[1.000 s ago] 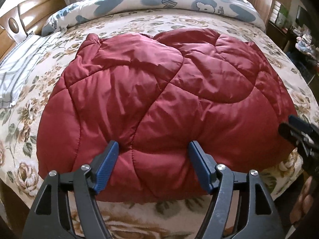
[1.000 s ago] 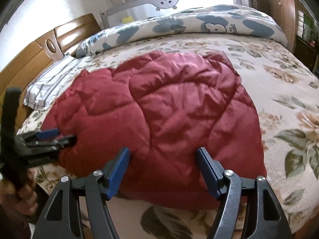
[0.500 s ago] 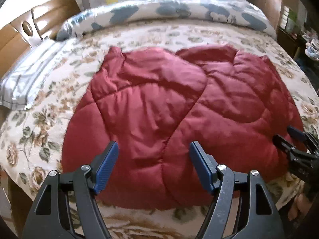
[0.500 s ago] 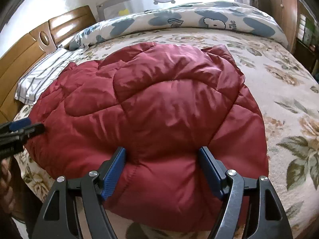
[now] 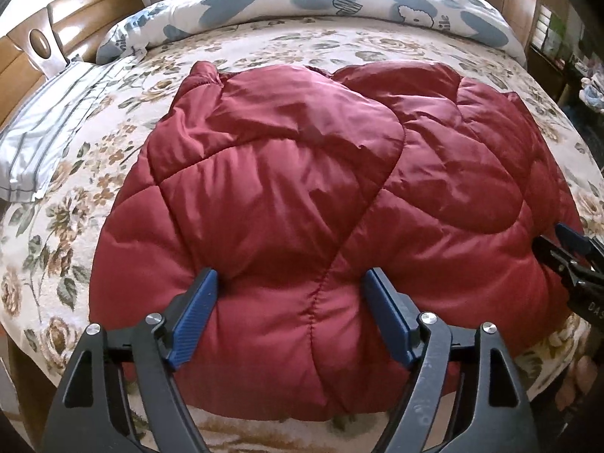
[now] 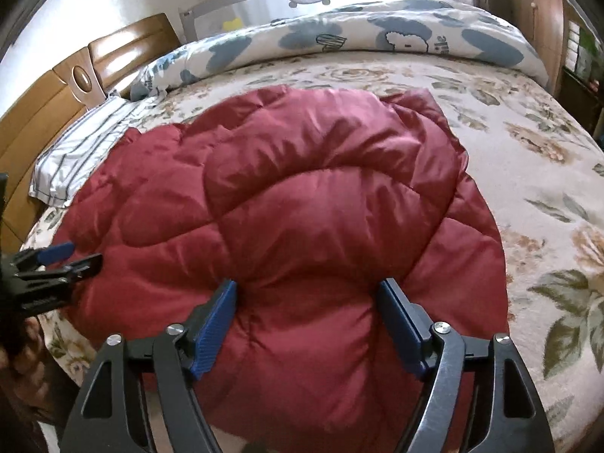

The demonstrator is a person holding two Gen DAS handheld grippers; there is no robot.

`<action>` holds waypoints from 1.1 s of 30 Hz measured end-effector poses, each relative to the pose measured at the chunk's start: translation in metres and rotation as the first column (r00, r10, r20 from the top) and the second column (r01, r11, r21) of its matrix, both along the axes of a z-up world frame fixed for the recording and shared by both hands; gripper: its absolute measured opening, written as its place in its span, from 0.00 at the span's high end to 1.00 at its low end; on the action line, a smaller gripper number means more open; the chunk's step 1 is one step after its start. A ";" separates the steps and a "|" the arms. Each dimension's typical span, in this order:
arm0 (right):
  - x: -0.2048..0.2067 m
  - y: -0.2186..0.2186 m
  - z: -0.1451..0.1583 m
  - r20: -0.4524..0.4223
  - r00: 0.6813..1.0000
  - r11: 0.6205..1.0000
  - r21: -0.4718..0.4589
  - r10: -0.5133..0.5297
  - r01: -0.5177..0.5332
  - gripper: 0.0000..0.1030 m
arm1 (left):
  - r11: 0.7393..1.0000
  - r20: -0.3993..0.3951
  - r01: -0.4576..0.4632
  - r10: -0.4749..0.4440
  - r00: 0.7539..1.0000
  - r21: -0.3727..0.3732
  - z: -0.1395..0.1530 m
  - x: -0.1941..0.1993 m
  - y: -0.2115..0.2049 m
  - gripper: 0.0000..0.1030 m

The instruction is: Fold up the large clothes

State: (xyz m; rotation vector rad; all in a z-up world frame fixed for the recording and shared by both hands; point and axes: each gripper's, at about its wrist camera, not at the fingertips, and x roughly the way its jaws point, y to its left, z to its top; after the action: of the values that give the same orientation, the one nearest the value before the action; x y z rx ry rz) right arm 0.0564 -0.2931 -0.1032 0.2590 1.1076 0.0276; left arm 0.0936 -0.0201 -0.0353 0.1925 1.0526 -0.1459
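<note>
Left wrist view: the left gripper (image 5: 288, 321) stands with its blue pads spread wide, one to each side of a bulge in the near edge of a dark red quilted jacket (image 5: 321, 204). The pads (image 5: 194, 321) press against the padding, which swells between them. The jacket lies folded into a rounded bundle directly ahead of the gripper on a bed covered by a floral bedspread (image 5: 87, 173). To the right of this gripper, at the jacket's right edge, the right gripper (image 5: 566, 253) enters the frame.

Right wrist view: the right gripper (image 6: 307, 328) likewise has its pads apart, straddling a puffed section of the jacket (image 6: 302, 196) at its near edge, the blue pads (image 6: 215, 328) touching the fabric on both sides. To its left the left gripper (image 6: 64, 260) meets the jacket's left edge, held by a hand (image 6: 19, 347).

Beyond the jacket, ahead of both grippers, lies a rolled duvet with blue cartoon print (image 6: 358, 37). Ahead and to the left are a striped pillow (image 6: 79, 151) and a wooden headboard (image 6: 49, 105).
</note>
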 end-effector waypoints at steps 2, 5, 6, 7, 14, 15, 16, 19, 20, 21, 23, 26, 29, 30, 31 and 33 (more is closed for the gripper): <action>-0.001 0.000 -0.001 0.003 1.000 1.000 0.002 -0.002 0.002 0.25 | 1.000 -0.002 -0.002 0.002 1.000 -0.002 -0.002 0.001 -0.001 0.21; -0.002 0.000 -0.002 0.004 1.000 1.000 -0.001 -0.002 0.002 0.24 | 1.000 -0.001 -0.003 0.003 1.000 -0.001 -0.004 0.003 -0.001 0.19; -0.002 0.000 -0.003 0.005 1.000 1.000 0.000 -0.004 0.004 0.24 | 1.000 0.000 -0.002 0.002 1.000 0.001 -0.005 0.003 -0.001 0.19; -0.002 0.000 -0.003 0.005 1.000 1.000 0.001 -0.006 0.006 0.24 | 1.000 0.000 -0.003 0.003 1.000 0.000 -0.005 0.003 -0.001 0.19; -0.001 0.000 -0.003 0.003 1.000 1.000 0.000 -0.009 0.009 0.23 | 1.000 0.000 -0.002 0.002 1.000 0.001 -0.005 0.003 -0.002 0.19; -0.001 -0.001 -0.003 0.003 1.000 1.000 0.001 -0.009 0.009 0.23 | 1.000 0.000 -0.002 0.002 1.000 0.000 -0.005 0.003 -0.001 0.19; -0.001 -0.001 -0.003 0.003 1.000 1.000 0.001 -0.010 0.010 0.23 | 1.000 0.000 -0.002 0.002 1.000 0.000 -0.005 0.003 -0.002 0.19; -0.001 -0.001 -0.004 0.001 1.000 1.000 0.004 -0.013 0.013 0.23 | 1.000 0.000 -0.002 0.002 1.000 -0.001 -0.006 0.003 -0.002 0.19; -0.001 -0.001 -0.003 -0.001 1.000 1.000 0.002 -0.013 0.013 0.23 | 1.000 0.000 -0.002 0.002 1.000 0.001 -0.006 0.003 -0.002 0.19; 0.000 -0.001 -0.001 -0.004 1.000 1.000 -0.002 -0.017 0.017 0.23 | 1.000 0.000 -0.002 0.002 1.000 0.003 -0.006 0.003 -0.002 0.18; -0.003 -0.001 0.012 0.025 0.999 1.000 0.000 -0.029 0.029 0.23 | 1.000 0.000 -0.002 0.002 1.000 0.002 -0.006 0.003 -0.001 0.18; -0.003 0.000 0.019 0.040 0.999 1.000 0.002 -0.017 0.017 0.24 | 1.000 0.002 -0.003 0.003 1.000 0.004 -0.006 0.003 -0.002 0.18; 0.001 -0.001 0.002 0.000 1.000 1.000 0.010 -0.006 0.006 0.22 | 1.000 0.004 -0.001 0.001 1.000 0.007 -0.006 0.004 -0.002 0.18; 0.001 -0.001 0.000 0.000 1.000 1.000 0.012 -0.005 0.005 0.21 | 1.000 0.005 0.000 0.000 1.000 0.008 -0.006 0.004 -0.003 0.18; 0.002 -0.001 -0.003 0.003 1.000 1.000 0.011 -0.004 0.004 0.21 | 1.000 0.005 0.000 0.000 1.000 0.009 -0.007 0.005 -0.003 0.18; 0.002 -0.002 -0.004 0.002 1.000 1.000 0.008 -0.003 0.003 0.20 | 1.000 0.005 -0.001 0.001 1.000 0.008 -0.007 0.005 -0.003 0.18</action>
State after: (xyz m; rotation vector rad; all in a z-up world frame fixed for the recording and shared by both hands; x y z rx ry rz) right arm 0.0589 -0.2947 -0.1069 0.2675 1.1049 0.0298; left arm 0.0983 -0.0232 -0.0422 0.1992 1.0487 -0.1401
